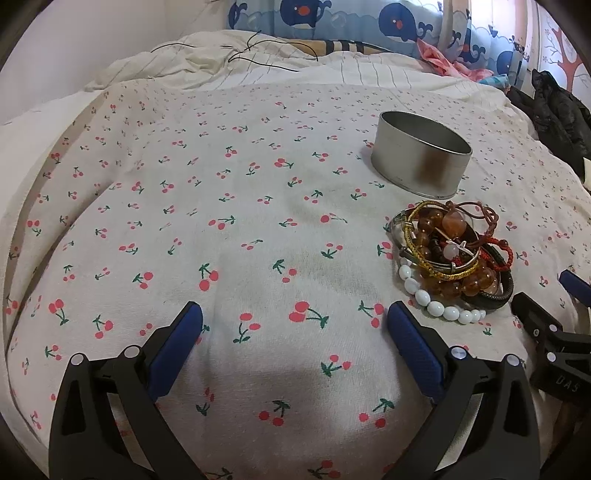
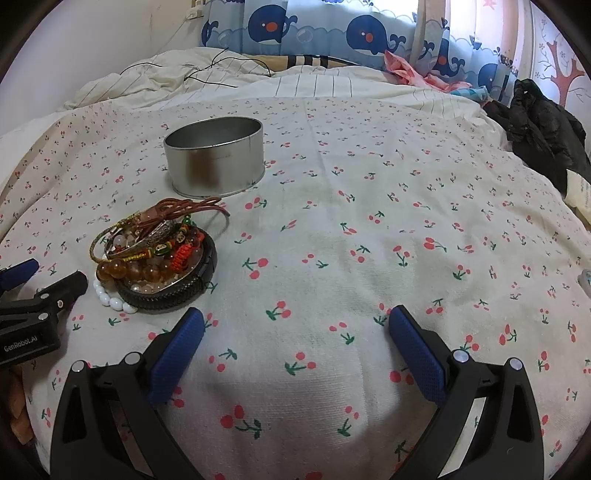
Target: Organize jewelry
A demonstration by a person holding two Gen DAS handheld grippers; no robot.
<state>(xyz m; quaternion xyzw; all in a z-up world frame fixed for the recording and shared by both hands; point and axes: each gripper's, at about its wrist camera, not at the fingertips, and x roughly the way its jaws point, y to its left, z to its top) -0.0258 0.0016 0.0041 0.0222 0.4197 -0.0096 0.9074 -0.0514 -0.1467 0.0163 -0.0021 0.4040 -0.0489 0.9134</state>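
Observation:
A heap of bracelets (image 1: 452, 254) lies on the cherry-print bedspread (image 1: 240, 229): amber beads, white beads (image 1: 436, 306), red cords, a gold cord, a black leather band. Behind it stands a round metal tin (image 1: 421, 155) with nothing visible inside. My left gripper (image 1: 295, 321) is open over bare cloth, to the left of the heap. In the right wrist view the same heap (image 2: 155, 258) and tin (image 2: 216, 158) sit at the left; my right gripper (image 2: 295, 321) is open, right of the heap. Each gripper shows at the edge of the other's view (image 1: 546, 295) (image 2: 48, 277).
A rumpled white duvet (image 1: 229, 59) with a thin black cable (image 1: 258, 55) lies at the head of the bed. Whale-print curtains (image 2: 314, 26) hang behind. A black jacket (image 2: 543, 125) and pink cloth (image 2: 413, 70) lie at the far right edge.

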